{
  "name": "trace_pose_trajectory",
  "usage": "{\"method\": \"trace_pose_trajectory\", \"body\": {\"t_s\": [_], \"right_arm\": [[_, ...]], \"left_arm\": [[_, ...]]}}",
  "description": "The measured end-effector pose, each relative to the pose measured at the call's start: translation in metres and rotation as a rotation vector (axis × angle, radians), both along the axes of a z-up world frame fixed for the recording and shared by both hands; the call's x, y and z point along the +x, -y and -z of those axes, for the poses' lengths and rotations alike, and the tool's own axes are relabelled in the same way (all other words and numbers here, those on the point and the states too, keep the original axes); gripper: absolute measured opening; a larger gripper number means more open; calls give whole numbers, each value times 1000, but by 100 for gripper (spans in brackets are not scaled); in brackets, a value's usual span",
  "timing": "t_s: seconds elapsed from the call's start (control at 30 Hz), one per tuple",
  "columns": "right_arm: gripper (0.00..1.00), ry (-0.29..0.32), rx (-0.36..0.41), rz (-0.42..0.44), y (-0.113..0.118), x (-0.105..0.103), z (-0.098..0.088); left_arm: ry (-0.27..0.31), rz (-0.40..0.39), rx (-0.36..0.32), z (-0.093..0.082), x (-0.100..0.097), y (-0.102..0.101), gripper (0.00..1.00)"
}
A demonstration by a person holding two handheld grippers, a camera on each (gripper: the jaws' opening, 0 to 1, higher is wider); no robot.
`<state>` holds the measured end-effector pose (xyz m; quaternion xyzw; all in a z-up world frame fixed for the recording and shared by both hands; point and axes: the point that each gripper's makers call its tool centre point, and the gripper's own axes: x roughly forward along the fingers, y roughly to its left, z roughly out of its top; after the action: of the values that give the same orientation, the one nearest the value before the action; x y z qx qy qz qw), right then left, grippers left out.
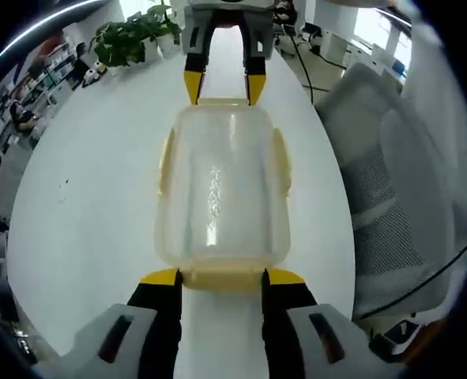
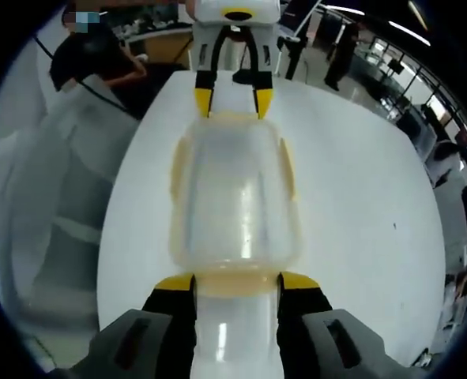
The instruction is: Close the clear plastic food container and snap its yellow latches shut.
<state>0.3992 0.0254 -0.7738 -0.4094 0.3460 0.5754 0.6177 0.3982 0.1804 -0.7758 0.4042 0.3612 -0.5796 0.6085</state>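
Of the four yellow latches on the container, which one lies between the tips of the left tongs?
The short-end latch at the bottom of the left gripper view, between the left tongs. The opposite end latch sits at the right tongs; side latches are untouched.

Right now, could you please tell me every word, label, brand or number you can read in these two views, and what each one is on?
None can be read.
Container: clear walls and yellow latches, no print visible in either view.
Left claw and right claw: yellow tips, no marking visible.
Table: plain white, one small dark speck, not text.
Background shelves and desks: too small and blurred to read.
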Motion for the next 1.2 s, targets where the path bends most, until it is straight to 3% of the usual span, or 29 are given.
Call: {"method": "trace_pose_trajectory", "body": {"t_s": [0.33, 1.2], "right_arm": [[38, -5, -4, 2, 27, -1, 1], [38, -6, 1, 6, 74, 2, -2]], "left_arm": [[-7, 5, -5, -2, -2, 27, 38], [-14, 17, -4, -10, 1, 73, 38]]}}
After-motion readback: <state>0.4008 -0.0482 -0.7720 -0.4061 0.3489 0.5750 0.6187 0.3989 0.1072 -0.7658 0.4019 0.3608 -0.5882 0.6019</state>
